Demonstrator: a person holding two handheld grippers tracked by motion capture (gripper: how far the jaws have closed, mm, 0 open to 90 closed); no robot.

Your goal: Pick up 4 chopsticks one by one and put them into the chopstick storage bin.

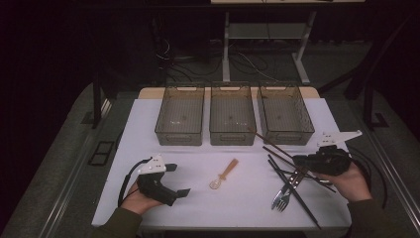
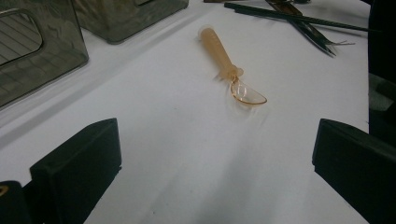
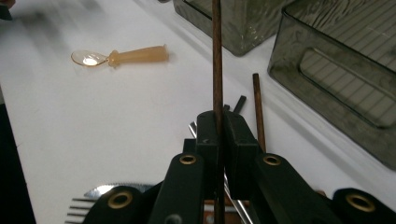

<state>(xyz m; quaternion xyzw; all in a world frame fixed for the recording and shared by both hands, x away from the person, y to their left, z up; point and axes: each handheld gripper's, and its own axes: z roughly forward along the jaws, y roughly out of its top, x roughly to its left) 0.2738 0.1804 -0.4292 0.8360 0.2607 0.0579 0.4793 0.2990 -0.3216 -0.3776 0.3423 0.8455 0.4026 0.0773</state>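
You are working under dim overhead light that is falling mostly on the white rectangular tabletop (image 1: 198, 148), while the room behind is sinking into near black. The three smoky translucent plastic bins (image 1: 230, 119) are catching faint sheen on their ribbed floors. In the left gripper view, soft shadows are spreading below the amber translucent plastic spoon (image 2: 231, 70), whose bowl is glinting. In the right gripper view, the far left corner is smearing with blur, and the thin brown wooden chopstick (image 3: 217, 60) is staying sharp

Left gripper (image 1: 179, 179) low near table edge, jaws wide apart. Right gripper (image 1: 296, 159) raised, jaws clamped together.
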